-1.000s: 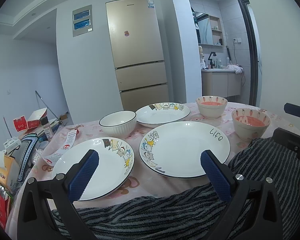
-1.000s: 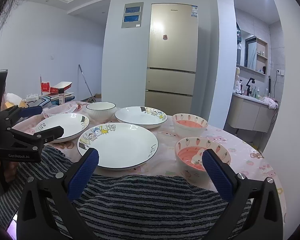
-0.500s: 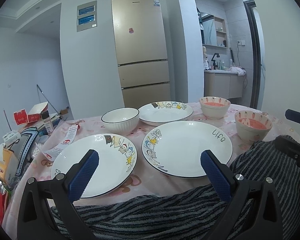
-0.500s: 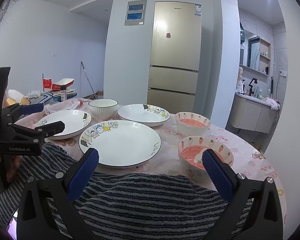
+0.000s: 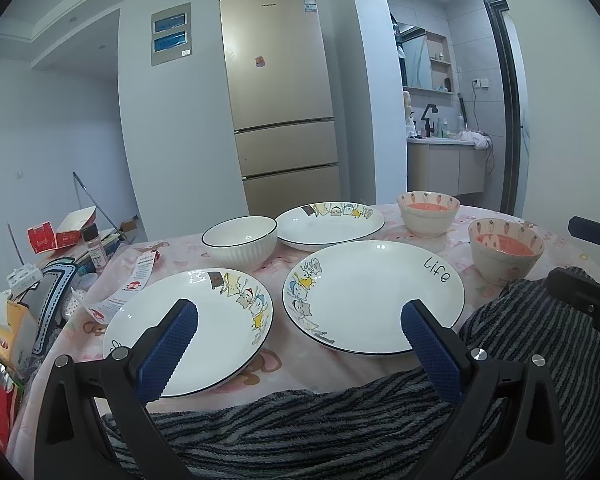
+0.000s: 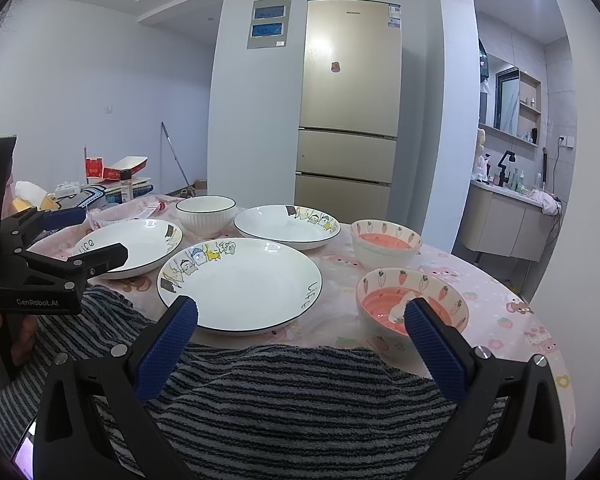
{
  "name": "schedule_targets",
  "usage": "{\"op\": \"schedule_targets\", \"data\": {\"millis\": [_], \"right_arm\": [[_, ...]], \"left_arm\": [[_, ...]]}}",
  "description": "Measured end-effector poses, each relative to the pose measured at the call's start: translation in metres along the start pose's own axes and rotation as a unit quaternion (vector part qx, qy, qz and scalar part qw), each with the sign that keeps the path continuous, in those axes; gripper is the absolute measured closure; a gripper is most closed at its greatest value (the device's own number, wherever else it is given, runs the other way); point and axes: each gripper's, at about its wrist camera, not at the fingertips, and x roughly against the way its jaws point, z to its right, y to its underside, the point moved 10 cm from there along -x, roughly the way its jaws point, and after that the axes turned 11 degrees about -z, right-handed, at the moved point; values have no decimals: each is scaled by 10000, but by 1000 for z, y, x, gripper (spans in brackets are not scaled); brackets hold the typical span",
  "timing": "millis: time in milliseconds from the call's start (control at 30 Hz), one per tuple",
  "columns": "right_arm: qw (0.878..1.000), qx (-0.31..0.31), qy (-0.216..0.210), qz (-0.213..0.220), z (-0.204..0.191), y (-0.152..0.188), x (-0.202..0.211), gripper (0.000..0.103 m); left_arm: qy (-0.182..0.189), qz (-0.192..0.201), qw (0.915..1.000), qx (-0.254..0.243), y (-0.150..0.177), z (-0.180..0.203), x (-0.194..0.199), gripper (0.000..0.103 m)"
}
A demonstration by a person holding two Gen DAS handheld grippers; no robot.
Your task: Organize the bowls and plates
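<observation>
While both grippers hover empty with jaws apart, the right gripper (image 6: 300, 334) sits nearest the strawberry bowl (image 6: 412, 304), ahead-right

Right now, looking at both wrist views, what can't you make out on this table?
- Left wrist view: near rim of the left plate, behind the left gripper fingers.
- Right wrist view: front of the near strawberry bowl, behind the right gripper.
- Both views: near table edge, under the striped towel.
- Leaflet print: too small.

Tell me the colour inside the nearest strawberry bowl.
Coral-pink inside the bowl, best seen in the right wrist view.
</observation>
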Motion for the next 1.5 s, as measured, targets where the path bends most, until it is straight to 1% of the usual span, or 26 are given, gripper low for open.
{"op": "schedule_targets", "data": {"millis": [700, 733, 833, 867, 933, 1000, 1067, 1133, 1167, 1200, 1267, 1333, 1400, 1500], "right_arm": [[10000, -34, -12, -36, 0, 0, -1, 0], [10000, -37, -14, -35, 0, 0, -1, 0], [10000, -99, -12, 0, 3, -2, -1, 0], [9999, -151, -25, 28, 5, -3, 1, 0], [9995, -265, -110, 98, 9, -4, 4, 0], [9988, -364, -220, 229, 15, -8, 12, 0], [9986, -273, -279, 355, 18, -15, 20, 0], [9987, -30, 122, 488, 31, -30, 30, 0], [9981, 35, 241, 560, 37, -38, 36, 0], [9977, 53, 234, 637, 43, -48, 43, 0], [9974, -21, 23, 723, 52, -64, 54, 0], [9965, -91, -178, 810, 62, -81, 64, 0], [9956, -81, -254, 901, 71, -98, 72, 0], [9948, -129, -250, 978, 85, -118, 73, 0]], "left_arm": [[21, -41, 10000, 5, 1, 0, -1, 0], [12, -102, 9999, -15, 1, 0, -3, 0], [-217, -369, 9987, -273, 1, 9, -15, 0], [-219, -392, 9981, -418, 0, 15, -15, 0], [-80, -341, 9978, -557, -6, 24, -12, 0], [134, -300, 9982, -511, -17, 28, -6, 0], [379, -221, 9980, -450, -32, 32, 4, 0], [474, -130, 9976, -488, -49, 37, 13, 0], [443, -36, 9974, -562, -58, 40, 19, 0], [363, 77, 9971, -664, -68, 44, 25, 0], [149, 434, 9946, -927, -89, 54, 40, 0], [57, 727, 9915, -1075, -109, 64, 53, 0], [107, 874, 9891, -1184, -125, 74, 63, 0], [384, 962, 9879, -1155, -151, 84, 69, 0]]}}
